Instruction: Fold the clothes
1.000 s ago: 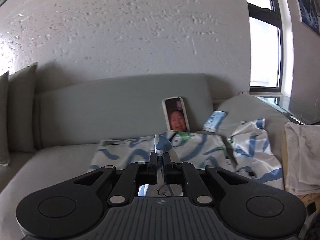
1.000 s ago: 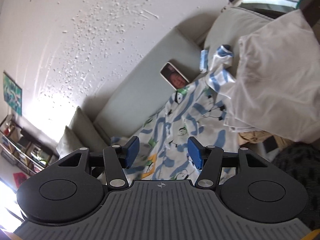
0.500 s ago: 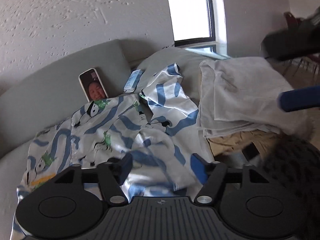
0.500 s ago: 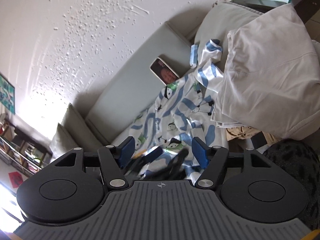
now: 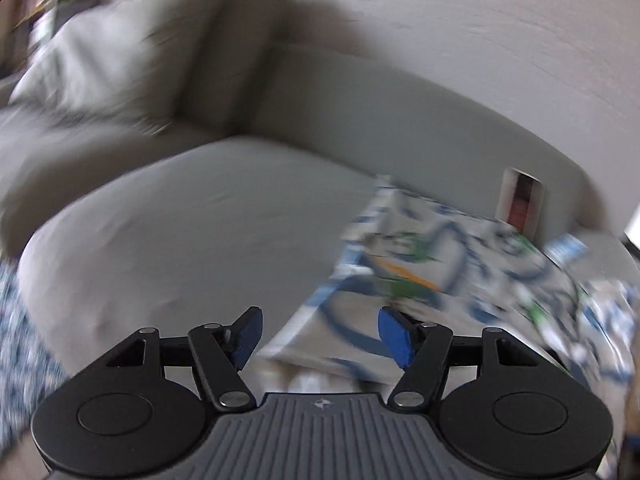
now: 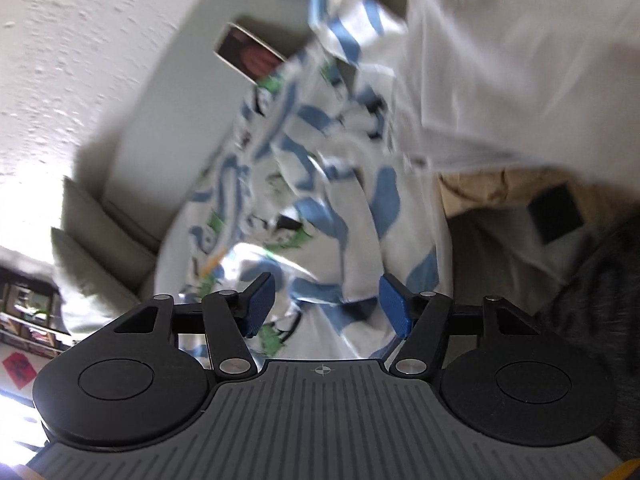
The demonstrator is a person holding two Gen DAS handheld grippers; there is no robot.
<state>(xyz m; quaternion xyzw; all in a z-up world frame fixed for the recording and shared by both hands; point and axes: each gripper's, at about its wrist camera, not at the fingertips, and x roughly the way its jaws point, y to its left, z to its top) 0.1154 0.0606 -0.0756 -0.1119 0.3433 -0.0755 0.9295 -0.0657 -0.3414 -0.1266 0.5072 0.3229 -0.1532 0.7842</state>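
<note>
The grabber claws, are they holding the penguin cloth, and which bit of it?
Neither holds anything. The left gripper and right gripper are both closing over the patterned cloth, pads not yet pressing it.

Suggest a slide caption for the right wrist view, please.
Right gripper, jaws closing but empty, above the blue-patterned garment on the sofa.

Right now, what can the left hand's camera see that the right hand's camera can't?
Only the left wrist view shows the bare sofa seat and the left gripper, its jaws closing with nothing pressed between them. Only the right wrist view shows the white cloth pile, a shelf and the right gripper, jaws also closing, pads not pressing anything. Both show the blue-patterned garment, the phone, sofa cushions and the wall.
</note>
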